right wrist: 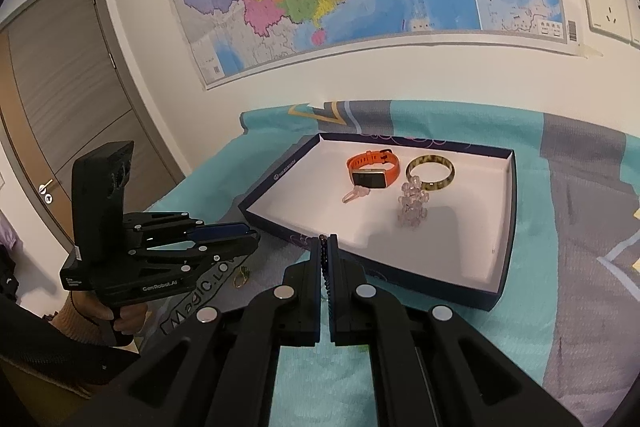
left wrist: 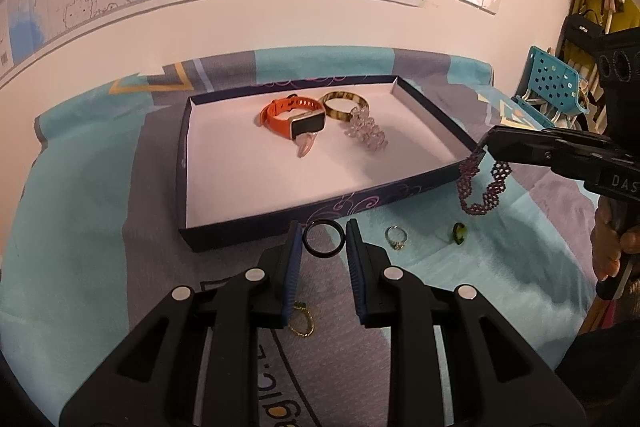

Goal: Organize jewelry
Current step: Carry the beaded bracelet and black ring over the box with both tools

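A black ring (left wrist: 323,239) is pinched at the left gripper (left wrist: 323,247) tips, jaws narrowed onto it, lifted for the box lid (left wrist: 280,211). A beaded bracelet (left wrist: 480,187) (dangling) is clamped in the fully closed right gripper (right wrist: 328,247) beside the lid's corner.

An orange watch (left wrist: 289,115), tortoiseshell bangle (left wrist: 345,104) and clear beaded bracelet (left wrist: 366,133) lie together in the shallow box (left wrist: 248,223)

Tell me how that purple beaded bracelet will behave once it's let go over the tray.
The purple beaded bracelet is probably floppy: it hangs in a limp loop from the right gripper. It will likely collapse into a heap in the tray rather than roll. It looks light, so it may swing.
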Tool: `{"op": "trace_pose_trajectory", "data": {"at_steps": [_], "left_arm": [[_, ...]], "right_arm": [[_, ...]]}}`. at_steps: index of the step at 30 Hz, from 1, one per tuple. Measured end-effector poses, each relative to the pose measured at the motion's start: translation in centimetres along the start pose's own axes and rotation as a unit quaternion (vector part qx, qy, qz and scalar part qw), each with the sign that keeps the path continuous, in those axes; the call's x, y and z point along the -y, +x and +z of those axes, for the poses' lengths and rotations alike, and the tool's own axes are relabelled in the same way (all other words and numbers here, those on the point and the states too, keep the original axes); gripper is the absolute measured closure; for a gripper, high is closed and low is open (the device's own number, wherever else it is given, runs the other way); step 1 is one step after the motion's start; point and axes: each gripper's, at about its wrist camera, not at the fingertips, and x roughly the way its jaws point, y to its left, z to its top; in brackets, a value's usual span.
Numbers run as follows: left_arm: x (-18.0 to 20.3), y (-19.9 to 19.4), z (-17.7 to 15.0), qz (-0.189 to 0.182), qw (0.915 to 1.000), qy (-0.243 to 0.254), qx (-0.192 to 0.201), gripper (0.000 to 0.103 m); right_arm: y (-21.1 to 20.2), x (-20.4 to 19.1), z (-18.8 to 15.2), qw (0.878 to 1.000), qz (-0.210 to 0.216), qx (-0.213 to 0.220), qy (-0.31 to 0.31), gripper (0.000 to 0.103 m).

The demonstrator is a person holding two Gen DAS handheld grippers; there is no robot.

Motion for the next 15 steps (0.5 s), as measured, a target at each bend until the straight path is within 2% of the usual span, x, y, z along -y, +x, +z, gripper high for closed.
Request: {"op": "trace_pose_trajectory", "data": {"at_steps": [15], "left_arm": [[0.5, -0.7, 1.1, -0.006, 0.9998, 0.006, 0.019, 0.080]], "right_arm": [[-0.1, 0.3, 1.7, 1.000, -0.010, 0.016, -0.010, 0.101]]}}
